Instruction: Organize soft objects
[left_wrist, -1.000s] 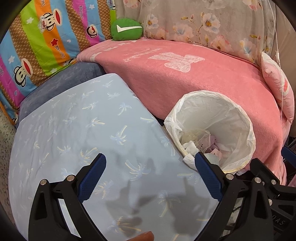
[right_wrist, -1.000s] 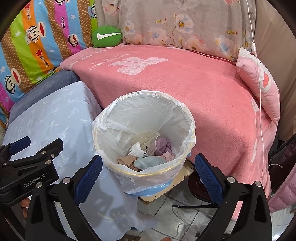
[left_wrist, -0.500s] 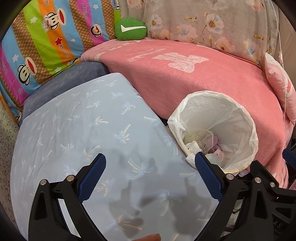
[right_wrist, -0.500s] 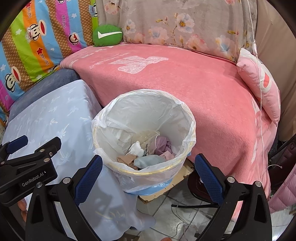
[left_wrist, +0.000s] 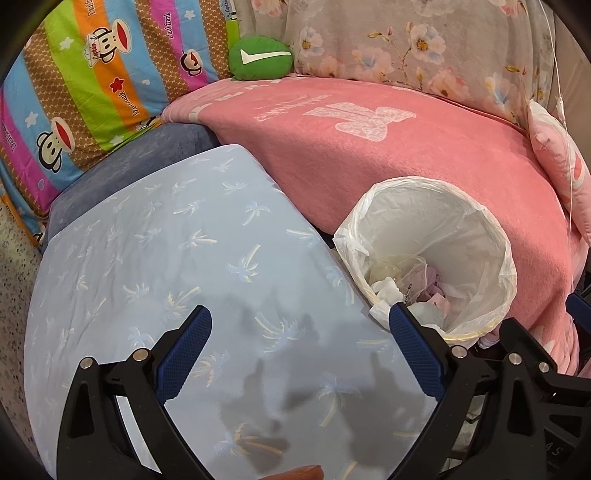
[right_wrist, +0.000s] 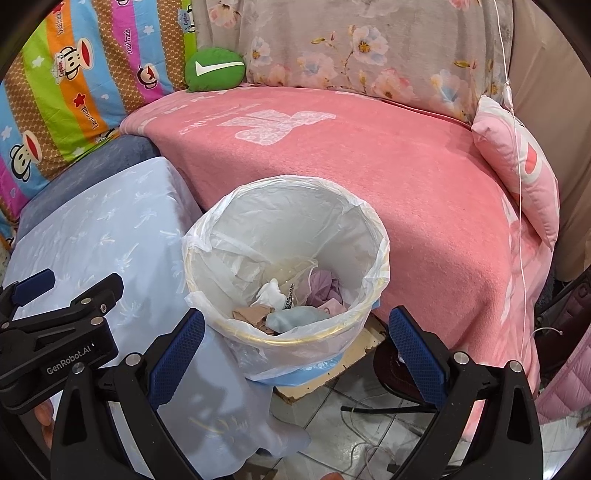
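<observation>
Right wrist | bin (right_wrist: 373, 236) between spread right gripper (right_wrist: 295, 343) fingers | empty

Bin (right_wrist: 286, 258) between table (right_wrist: 110, 229) at left and bed (right_wrist: 406, 177) behind.

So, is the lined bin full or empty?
Partly filled: the bin holds crumpled soft items only at its bottom, and the white liner walls above them are bare.

A pale blue cloth (left_wrist: 192, 280) printed with palm trees, a pink blanket (right_wrist: 369, 177) bearing a white motif, a green cushion (left_wrist: 260, 57) with a white tick, a rainbow-striped monkey-cartoon quilt (left_wrist: 92, 85), a grey floral-print cover (right_wrist: 369, 48), and a white-lined bin (right_wrist: 295, 240).
</observation>
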